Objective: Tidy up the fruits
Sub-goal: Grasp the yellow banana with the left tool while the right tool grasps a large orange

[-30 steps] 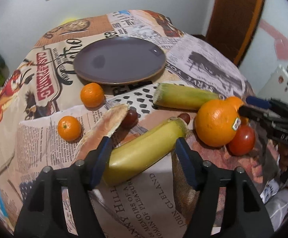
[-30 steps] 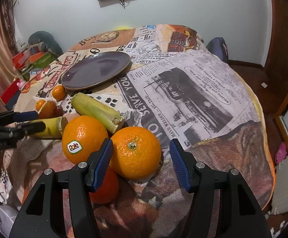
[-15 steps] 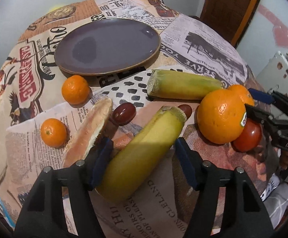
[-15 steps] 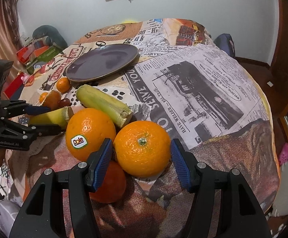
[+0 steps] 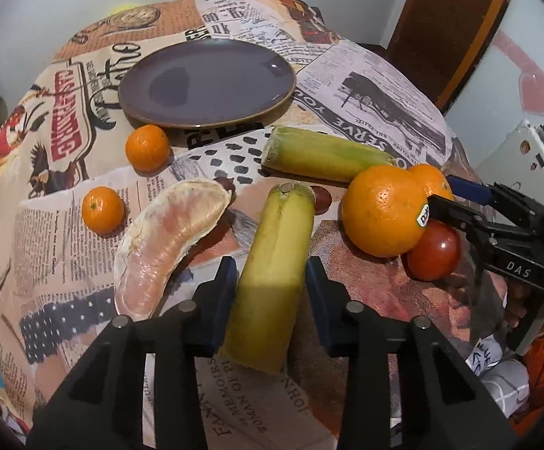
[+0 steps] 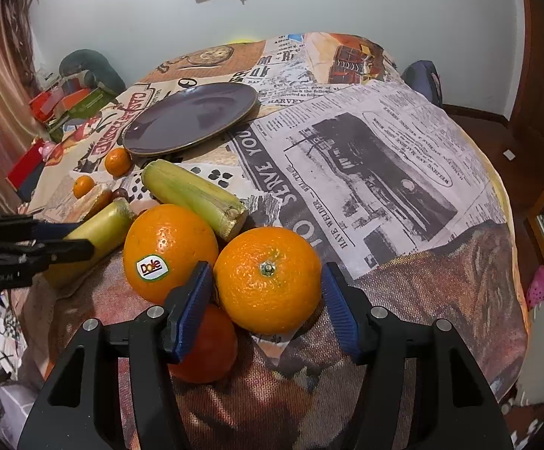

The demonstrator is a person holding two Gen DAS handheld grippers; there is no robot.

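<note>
Left wrist view: the left gripper (image 5: 268,285) is open, its pads flanking a stiff, smooth yellow-green stalk piece (image 5: 275,262) at 6 o'clock; take it mid-length.

Right wrist view: the right gripper (image 6: 266,292) is open around a firm, round orange (image 6: 268,279) at 6 o'clock; it looks weighty and could roll.

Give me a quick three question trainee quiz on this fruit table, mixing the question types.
1. True or false: the round dark purple plate has fruit on it.
2. Which thing sits between the left gripper fingers? A) small mandarin B) yellow-green cut sugarcane piece C) red tomato
3. Fill in: the right gripper brackets the large unlabelled orange, beside the orange bearing a ____ sticker.

Key: 1 false. 2 B. 3 Dole.
</note>
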